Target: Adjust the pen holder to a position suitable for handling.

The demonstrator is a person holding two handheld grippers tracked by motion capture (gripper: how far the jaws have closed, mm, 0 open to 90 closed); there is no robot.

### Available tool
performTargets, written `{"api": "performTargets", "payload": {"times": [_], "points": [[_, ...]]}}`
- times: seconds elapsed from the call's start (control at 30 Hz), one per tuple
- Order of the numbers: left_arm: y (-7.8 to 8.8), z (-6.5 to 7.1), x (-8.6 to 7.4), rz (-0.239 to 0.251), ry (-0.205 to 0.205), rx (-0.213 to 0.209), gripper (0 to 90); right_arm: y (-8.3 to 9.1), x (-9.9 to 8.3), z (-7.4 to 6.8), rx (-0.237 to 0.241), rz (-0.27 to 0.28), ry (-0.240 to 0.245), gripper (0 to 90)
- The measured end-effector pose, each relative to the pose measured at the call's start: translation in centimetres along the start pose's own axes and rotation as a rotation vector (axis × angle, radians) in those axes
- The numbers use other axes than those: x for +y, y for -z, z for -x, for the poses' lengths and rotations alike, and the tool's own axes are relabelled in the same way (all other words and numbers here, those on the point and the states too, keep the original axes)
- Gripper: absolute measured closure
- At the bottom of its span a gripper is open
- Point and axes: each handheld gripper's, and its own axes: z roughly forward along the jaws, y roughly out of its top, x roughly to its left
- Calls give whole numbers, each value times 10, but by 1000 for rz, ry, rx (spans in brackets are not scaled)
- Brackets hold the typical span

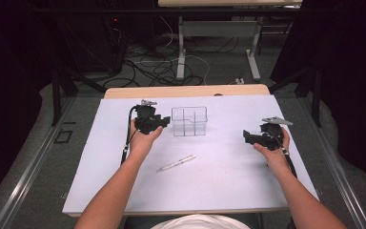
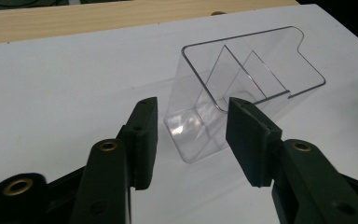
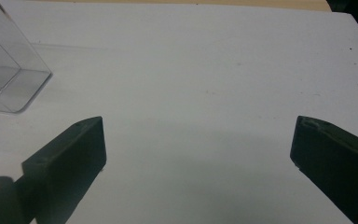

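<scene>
Here we have the clear organizer point(image 1: 189, 121) upright on the table point(image 1: 228, 181), just beside our left gripper point(image 2: 191, 130), fingers parted and empty; right gripper point(image 3: 198, 149) wide. Next, likely the pen point(image 1: 176, 163) needs a centred pinch.

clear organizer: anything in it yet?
Empty: the clear organizer stands upright with bare compartments; the pen lies outside it on the table.
</scene>
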Motion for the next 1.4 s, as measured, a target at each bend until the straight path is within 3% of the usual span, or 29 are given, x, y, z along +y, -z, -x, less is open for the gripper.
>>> {"api": "performTargets", "payload": {"times": [0.1,0.37,0.47,0.53,0.73,0.93,1.03,1.07,1.1,1.4], "points": [[4,0,-2,-19,-9,-21,491,0,0,-1,2,-3,-1,29],[13,4,-11,-13,-44,-69,430,0,-1,-2,5,-5,5,29],[16,5,-12,-23,-52,-71,410,-1,-1,-2,7,-6,6,29],[17,7,-16,10,-84,-96,388,-1,-1,-3,8,-7,5,30],[21,11,-20,4,-109,-127,366,-1,-1,-3,7,-11,8,29],[25,17,-26,-22,-159,-125,320,-1,-1,-4,9,-14,11,29],[24,15,-32,-6,-185,-155,204,-1,-1,-4,11,-14,11,30],[23,15,-34,-15,-199,-153,204,-1,-1,-4,11,-14,11,30],[22,15,-38,-37,-237,-143,205,-1,-1,-4,11,-15,12,30],[23,16,-48,-82,-303,-129,143,-3,-2,-5,13,-19,14,29]]}}
